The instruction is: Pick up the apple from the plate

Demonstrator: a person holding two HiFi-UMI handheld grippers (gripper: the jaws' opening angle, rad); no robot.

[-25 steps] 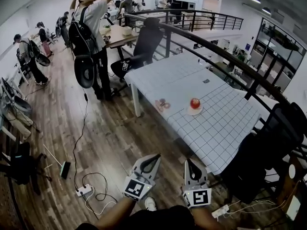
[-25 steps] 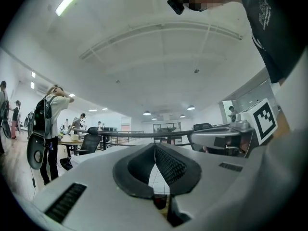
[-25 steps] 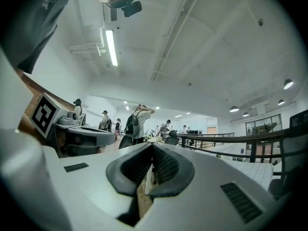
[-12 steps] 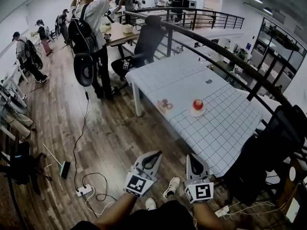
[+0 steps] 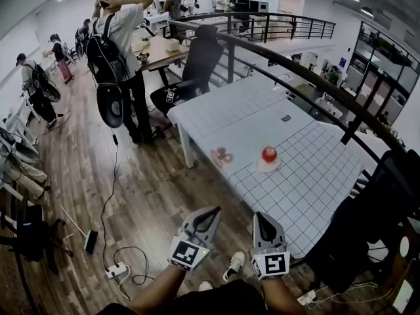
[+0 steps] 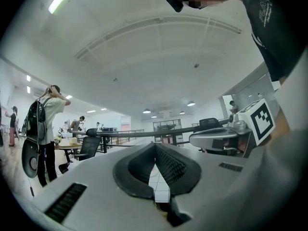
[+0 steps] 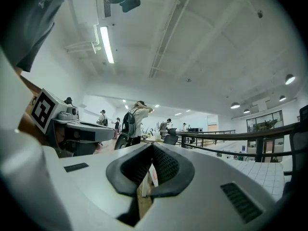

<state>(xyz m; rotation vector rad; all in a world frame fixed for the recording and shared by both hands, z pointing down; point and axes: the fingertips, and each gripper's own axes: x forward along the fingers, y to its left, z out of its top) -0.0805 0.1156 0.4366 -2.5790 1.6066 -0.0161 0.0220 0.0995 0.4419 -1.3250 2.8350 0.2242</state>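
Apple (image 5: 269, 153) sits on a small plate (image 5: 266, 168) on the gridded tabletop (image 5: 308, 176), beside a small pink object (image 5: 222, 156). The left gripper (image 5: 214, 211) and right gripper (image 5: 258, 216) are over the wooden floor (image 5: 151, 195), well apart from the plate, both clenched with nothing between their jaws.

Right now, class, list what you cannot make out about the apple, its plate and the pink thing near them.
Apple: head view, too small to judge stem or bruises; neither gripper view shows it.
Plate: head view, its middle hidden under the apple.
Pink thing: head view, too small to identify.
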